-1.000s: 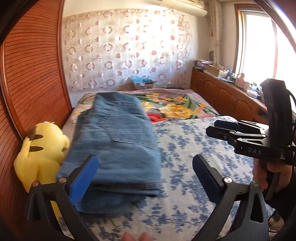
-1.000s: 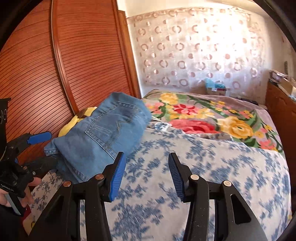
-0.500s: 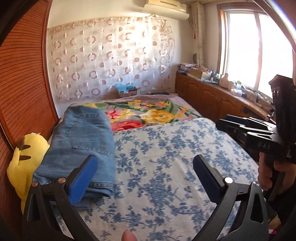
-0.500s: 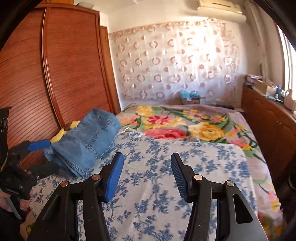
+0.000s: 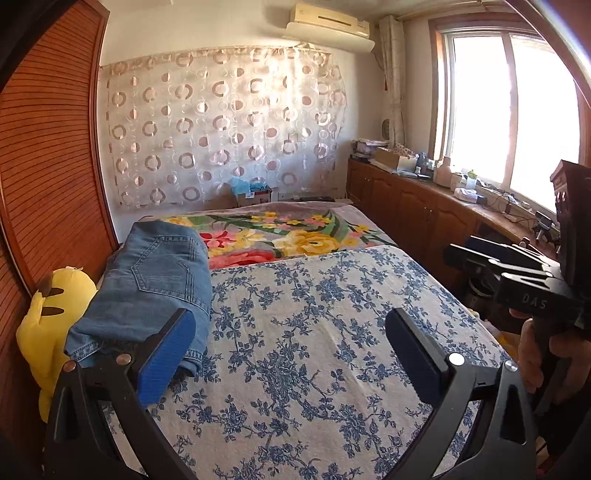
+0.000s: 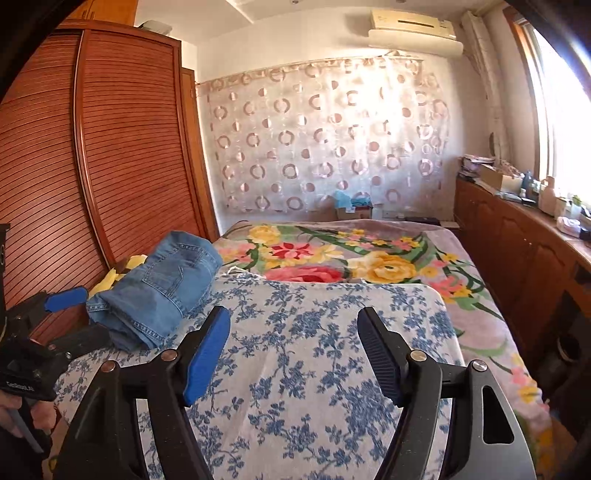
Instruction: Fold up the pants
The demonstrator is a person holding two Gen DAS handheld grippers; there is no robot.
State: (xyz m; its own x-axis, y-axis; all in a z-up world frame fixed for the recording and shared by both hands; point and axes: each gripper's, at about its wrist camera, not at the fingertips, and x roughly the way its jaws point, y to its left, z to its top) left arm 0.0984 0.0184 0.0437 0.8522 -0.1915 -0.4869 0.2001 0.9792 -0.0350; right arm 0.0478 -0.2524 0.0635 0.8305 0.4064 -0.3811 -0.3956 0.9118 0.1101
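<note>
Folded blue denim pants (image 5: 155, 280) lie on bed w/ blue-flowered sheet (image 5: 314, 332); left gripper (image 5: 288, 347) jaws apart & empty, right gripper (image 6: 295, 350) jaws opening, empty.

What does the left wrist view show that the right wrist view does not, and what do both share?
Only the left wrist view shows the face and dark-tipped ear of the yellow plush toy, the whole window, and the right gripper from the side, gripped by a hand.

Only the right wrist view shows the full height of the wooden wardrobe and the left gripper from the side.

Both show the folded jeans on the blue flowered sheet, the floral blanket, the circle-patterned curtain and the air conditioner.
</note>
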